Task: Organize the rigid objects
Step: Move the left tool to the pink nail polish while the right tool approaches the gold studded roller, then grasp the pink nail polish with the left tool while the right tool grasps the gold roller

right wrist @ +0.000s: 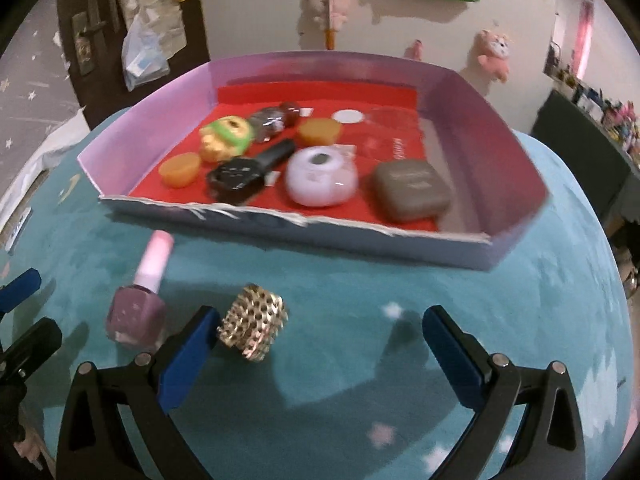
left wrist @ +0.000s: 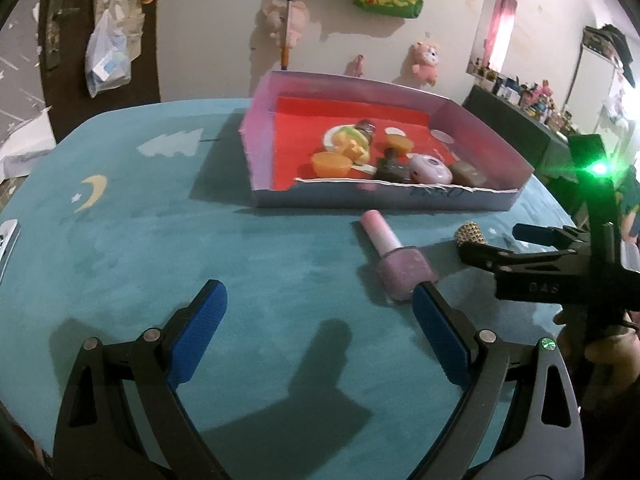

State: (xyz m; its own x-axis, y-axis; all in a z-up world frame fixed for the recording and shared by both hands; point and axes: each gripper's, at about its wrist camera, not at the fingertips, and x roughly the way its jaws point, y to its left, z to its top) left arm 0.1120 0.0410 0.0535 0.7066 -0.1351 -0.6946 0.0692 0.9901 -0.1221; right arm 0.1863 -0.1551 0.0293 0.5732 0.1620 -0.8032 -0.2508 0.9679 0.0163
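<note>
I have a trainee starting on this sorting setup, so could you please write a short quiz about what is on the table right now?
1. True or false: the pink glitter nail polish bottle lies inside the shallow pink cardboard tray.
2. Which item sits nearest the right gripper? A) gold studded ring B) grey square case
3. Are the left gripper jaws open or shut?

Key: 1 false; 2 A; 3 open.
</note>
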